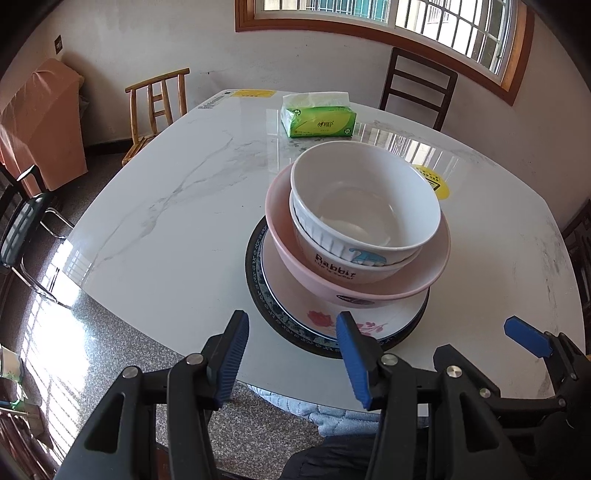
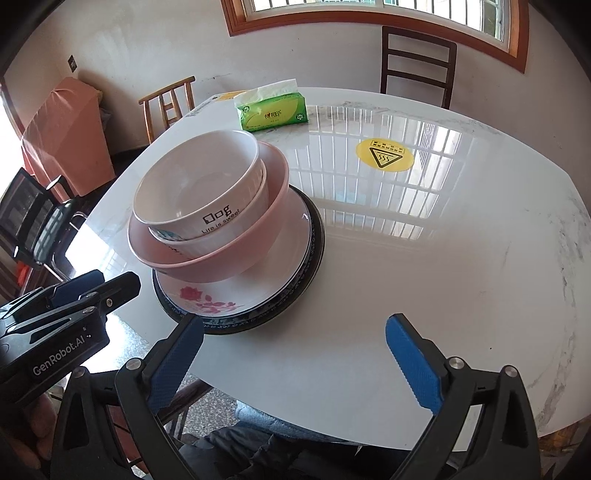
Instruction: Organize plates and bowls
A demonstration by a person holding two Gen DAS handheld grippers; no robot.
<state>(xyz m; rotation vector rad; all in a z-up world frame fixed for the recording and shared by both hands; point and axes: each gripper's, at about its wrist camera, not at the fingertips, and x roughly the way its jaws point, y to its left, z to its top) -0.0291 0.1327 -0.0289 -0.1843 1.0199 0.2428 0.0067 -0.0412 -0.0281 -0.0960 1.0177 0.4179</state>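
Two white bowls [image 1: 365, 206] nest in a pink bowl [image 1: 354, 269] on a flowered plate [image 2: 236, 291], all stacked near the worktop's [image 2: 424, 288] front edge. Left gripper [image 1: 291, 354] hangs half-open and empty; right gripper [image 2: 295, 362] gapes wide, empty. Judged stacked: draw both clear without nudging the tilted top bowl.

Bright daylight thru the window [image 1: 388, 14], strong barred glare on the table [image 2: 388, 192]; sharp center, fisheye bend & dark vignette at edges.
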